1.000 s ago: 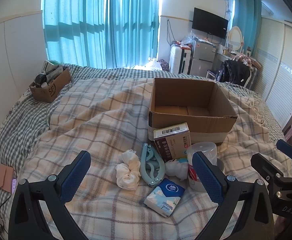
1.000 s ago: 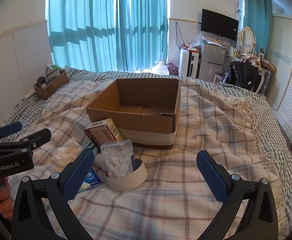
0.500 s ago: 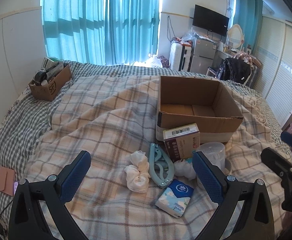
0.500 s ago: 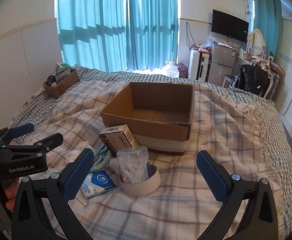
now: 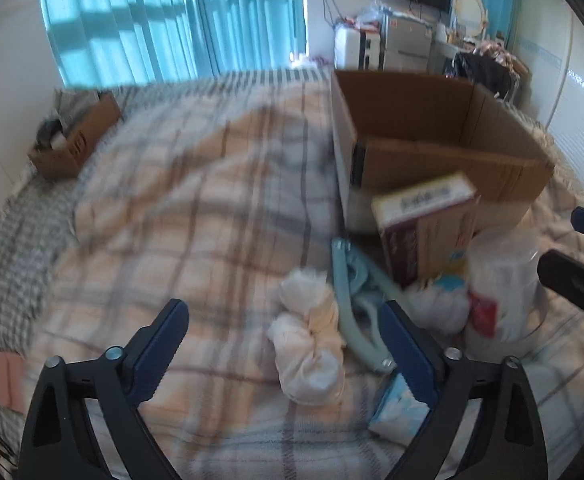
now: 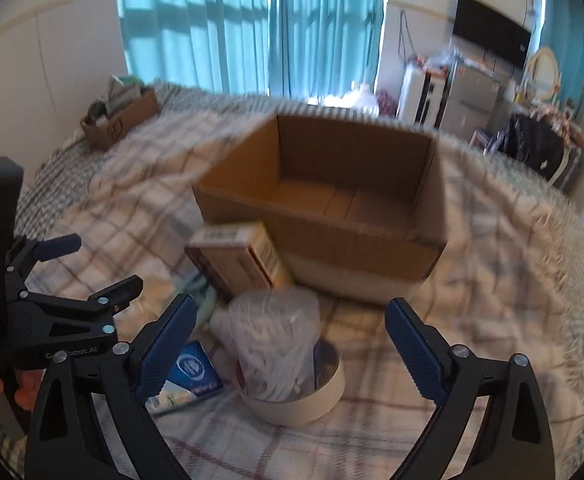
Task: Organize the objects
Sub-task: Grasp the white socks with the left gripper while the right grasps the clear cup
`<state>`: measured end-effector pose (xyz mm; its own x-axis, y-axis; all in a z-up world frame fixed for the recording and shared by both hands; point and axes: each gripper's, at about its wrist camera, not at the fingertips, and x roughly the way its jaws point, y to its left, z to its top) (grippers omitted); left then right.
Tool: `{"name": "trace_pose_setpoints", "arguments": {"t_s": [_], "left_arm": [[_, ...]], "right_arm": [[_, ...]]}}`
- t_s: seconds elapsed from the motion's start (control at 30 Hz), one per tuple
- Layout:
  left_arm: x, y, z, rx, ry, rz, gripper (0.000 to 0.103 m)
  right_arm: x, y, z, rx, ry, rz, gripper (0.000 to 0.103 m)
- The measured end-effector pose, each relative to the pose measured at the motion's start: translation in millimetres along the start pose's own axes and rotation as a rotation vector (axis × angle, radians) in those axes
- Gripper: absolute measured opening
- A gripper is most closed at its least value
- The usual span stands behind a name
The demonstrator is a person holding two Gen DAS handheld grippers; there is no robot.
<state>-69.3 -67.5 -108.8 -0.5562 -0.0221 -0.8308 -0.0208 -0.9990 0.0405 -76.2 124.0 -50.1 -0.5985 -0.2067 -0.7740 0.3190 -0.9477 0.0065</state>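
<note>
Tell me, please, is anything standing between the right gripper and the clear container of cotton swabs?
Nothing visible does. The right gripper has closing jaws, with the container of cotton swabs framed between them, untouched. It stands inside a white tape roll; the brown carton is behind it.

Motion blur smears the carton's label (image 5: 432,200), and the tissue pack (image 5: 396,412) sits half-hidden.

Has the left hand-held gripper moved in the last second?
Yes. The left hand-held gripper has dropped closer to the white cloth bundle; the cardboard box looms larger. Its jaws are closing, touching nothing.
</note>
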Motion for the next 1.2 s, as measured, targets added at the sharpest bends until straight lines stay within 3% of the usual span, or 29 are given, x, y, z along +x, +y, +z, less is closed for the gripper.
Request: {"name": "trace_pose_setpoints", "arguments": {"t_s": [0.1, 0.27, 0.37, 0.43, 0.53, 0.73, 0.93, 1.2], "left_arm": [[22.5, -1.5, -8.1, 0.009, 0.065, -0.016, 0.084], [38.8, 0.2, -9.5, 0.008, 0.083, -0.071, 0.074], [48.3, 2.5, -12.7, 0.006, 0.108, -0.119, 0.054], [52.2, 4.2, -13.4, -0.002, 0.129, -0.131, 0.030], [55.0, 4.4, -14.7, -0.008, 0.159, -0.132, 0.025], [38.2, -0.4, -22.4, 0.014, 0.138, -0.111, 0.016], [3.4, -2.5, -33.6, 0.006, 0.114, -0.062, 0.015], [-52.1, -13.4, -45.2, 0.002, 0.058, -0.062, 0.015]], "right_arm": [[22.8, -3.4, -4.5, 0.027, 0.060, 0.034, 0.088], [42.0, 11.1, -4.3, -0.032, 0.102, 0.028, 0.081], [56.3, 21.9, -5.1, -0.075, 0.146, 0.011, 0.070], [61.5, 24.8, -6.1, -0.089, 0.161, -0.007, 0.066], [60.6, 23.4, -6.0, -0.081, 0.159, -0.015, 0.064], [48.9, 17.7, -11.1, -0.048, 0.126, -0.021, 0.064], [11.3, 18.1, -14.9, -0.048, -0.002, -0.049, 0.064], [-48.6, 6.6, -24.2, 0.055, -0.151, 0.020, 0.064]]}}
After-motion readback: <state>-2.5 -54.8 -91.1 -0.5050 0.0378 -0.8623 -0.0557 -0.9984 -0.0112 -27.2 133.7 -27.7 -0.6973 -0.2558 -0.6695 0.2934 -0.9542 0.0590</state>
